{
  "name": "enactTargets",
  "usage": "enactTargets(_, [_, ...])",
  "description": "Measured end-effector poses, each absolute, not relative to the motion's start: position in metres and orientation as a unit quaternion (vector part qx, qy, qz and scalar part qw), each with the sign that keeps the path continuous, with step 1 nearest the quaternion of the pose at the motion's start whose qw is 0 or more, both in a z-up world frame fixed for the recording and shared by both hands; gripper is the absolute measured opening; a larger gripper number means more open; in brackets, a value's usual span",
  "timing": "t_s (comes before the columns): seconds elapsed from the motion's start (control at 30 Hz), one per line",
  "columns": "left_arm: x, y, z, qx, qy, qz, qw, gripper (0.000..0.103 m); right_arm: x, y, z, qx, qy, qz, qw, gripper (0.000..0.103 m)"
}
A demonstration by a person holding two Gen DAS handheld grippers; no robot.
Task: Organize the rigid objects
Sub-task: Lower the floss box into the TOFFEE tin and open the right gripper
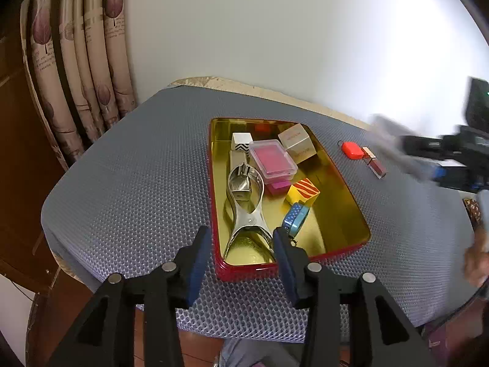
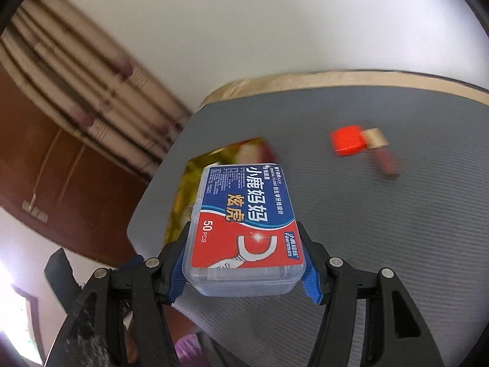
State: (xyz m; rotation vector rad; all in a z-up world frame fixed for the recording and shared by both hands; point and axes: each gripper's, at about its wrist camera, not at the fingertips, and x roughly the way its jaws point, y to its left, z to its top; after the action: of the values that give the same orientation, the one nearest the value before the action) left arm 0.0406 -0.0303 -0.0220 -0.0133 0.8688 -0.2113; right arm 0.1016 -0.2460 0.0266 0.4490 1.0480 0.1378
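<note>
We see the left hand-held gripper spread empty over the near end of the red tray, by the metal tongs; the red tag lies right on the bench. Right hand-held gripper clamps a floss box above the bench.

Grey mat carries red tray, red tag, lip gloss.
</note>
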Motion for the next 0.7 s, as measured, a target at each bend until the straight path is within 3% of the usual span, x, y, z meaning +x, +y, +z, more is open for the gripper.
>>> enactTargets(0.4, [0.054, -0.021, -0.035, -0.04, 0.456, -0.102, 0.883, 0.045, 0.142, -0.185, -0.023, 0.132, 0.519, 0.048, 0.843, 0.058])
enactTargets(0.7, [0.057, -0.014, -0.036, -0.057, 0.461, -0.094, 0.881, 0.045, 0.144, -0.181, -0.039, 0.141, 0.526, 0.042, 0.837, 0.059])
